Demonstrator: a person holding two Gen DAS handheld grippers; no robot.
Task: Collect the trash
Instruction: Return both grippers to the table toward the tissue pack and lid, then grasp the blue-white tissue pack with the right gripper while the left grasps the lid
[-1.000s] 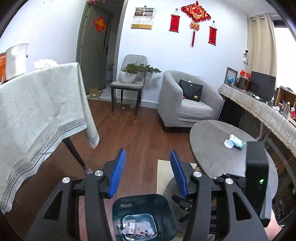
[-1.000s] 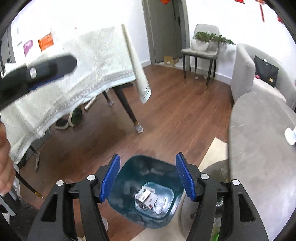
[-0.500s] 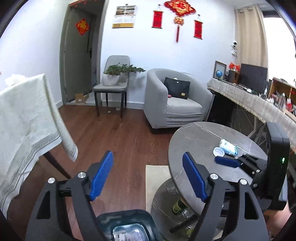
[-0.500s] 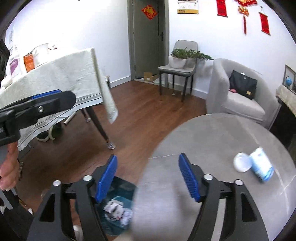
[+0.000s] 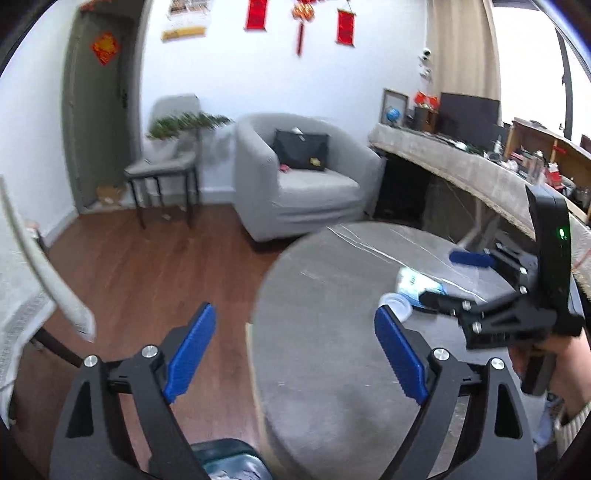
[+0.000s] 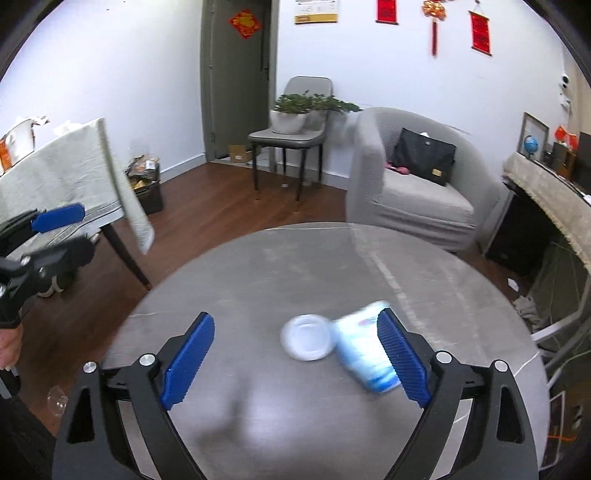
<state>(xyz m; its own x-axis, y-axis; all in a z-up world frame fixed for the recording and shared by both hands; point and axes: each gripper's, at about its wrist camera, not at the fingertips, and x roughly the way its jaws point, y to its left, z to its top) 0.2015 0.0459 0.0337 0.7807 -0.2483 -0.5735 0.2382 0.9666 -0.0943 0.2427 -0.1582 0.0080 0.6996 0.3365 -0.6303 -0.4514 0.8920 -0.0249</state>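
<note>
Two pieces of trash lay on my round grey counter: a blue-and-white cup tipped on its side and a white lid touching it at its nine o'clock. In the right wrist view the cup sat just inside the blue pad at three o'clock of my right hand-held gripper, the lid between the pads, neither pressed. That hand-held gripper's jaws had just been opening and stood released, nothing grasped. My left hand-held gripper had likewise just been opening and hung released, with only the counter's edge and floor between its pads. In its view the cup and lid lay at two o'clock, the right hand-held gripper reaching to them. A dark bin with paper scraps sat at six o'clock by the counter's foot. Nothing stood between the pads and the trash. Around the counter were a grey armchair carrying a black bag at one o'clock, a chair bearing a potted plant at twelve, a cloth-draped table at nine, a grey door and red wall hangings behind.
</note>
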